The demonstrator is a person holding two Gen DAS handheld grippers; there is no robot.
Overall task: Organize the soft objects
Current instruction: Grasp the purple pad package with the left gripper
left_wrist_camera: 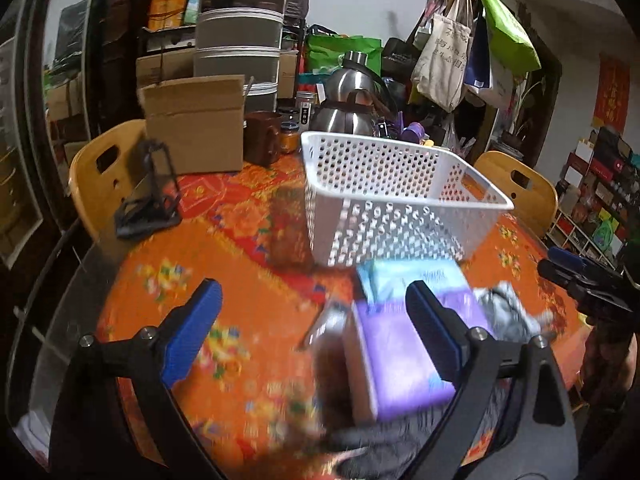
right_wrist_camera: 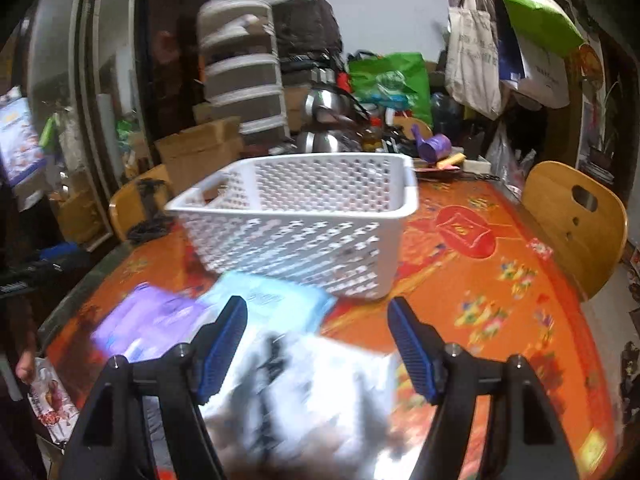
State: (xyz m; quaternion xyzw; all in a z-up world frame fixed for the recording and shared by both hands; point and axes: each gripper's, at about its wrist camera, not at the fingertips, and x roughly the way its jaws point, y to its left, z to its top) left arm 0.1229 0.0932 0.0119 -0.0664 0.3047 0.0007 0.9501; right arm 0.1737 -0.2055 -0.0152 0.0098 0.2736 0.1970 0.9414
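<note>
Gaping empty, both ribbed blue claws [left_wrist_camera: 316,332] [right_wrist_camera: 318,344] face a perforated white plastic basket [left_wrist_camera: 400,216].

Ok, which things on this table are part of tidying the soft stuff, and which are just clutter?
For the job:
white perforated plastic basket
purple soft pack
light blue soft pack
silvery crinkled bag

Just lying about:
brown cardboard box
steel kettle
dark brown mug
black folding stand
purple scoop
</note>
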